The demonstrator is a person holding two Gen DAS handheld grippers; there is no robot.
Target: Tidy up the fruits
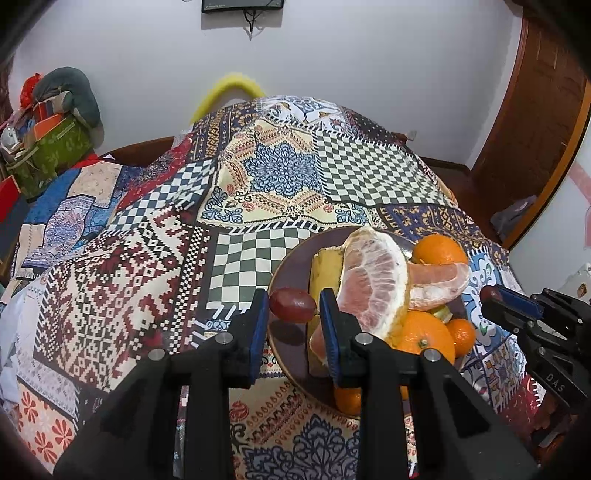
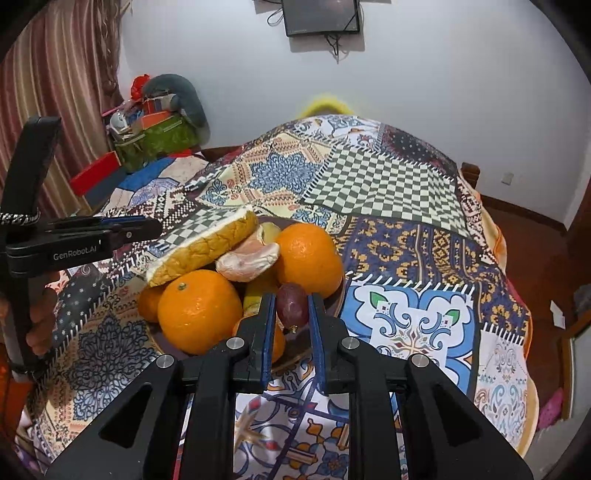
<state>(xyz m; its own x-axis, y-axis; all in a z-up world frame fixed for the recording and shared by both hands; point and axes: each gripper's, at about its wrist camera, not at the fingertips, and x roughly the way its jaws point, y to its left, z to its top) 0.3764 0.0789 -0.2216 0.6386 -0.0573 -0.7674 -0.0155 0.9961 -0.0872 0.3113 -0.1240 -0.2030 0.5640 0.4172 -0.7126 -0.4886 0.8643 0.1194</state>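
Note:
A dark plate (image 1: 290, 264) on the patchwork cloth holds peeled pomelo wedges (image 1: 373, 280), several oranges (image 1: 439, 250) and a yellow piece of peel (image 1: 325, 269). My left gripper (image 1: 294, 298) is shut on a red grape (image 1: 291, 306) over the plate's left edge. In the right wrist view my right gripper (image 2: 291, 301) is shut on another red grape (image 2: 291, 308) above the plate's near rim (image 2: 295, 354), just in front of the oranges (image 2: 199, 310). Each gripper shows in the other's view: the right gripper (image 1: 491, 295) right of the plate, the left gripper (image 2: 147, 227) left of the pile.
The patchwork tablecloth (image 1: 280, 173) covers the whole round table. A heap of boxes and a green bag (image 1: 55, 147) sits at the back left. A screen (image 2: 321, 16) hangs on the wall. A wooden door (image 1: 535, 129) stands at the right. A hand (image 2: 40, 321) grips the left handle.

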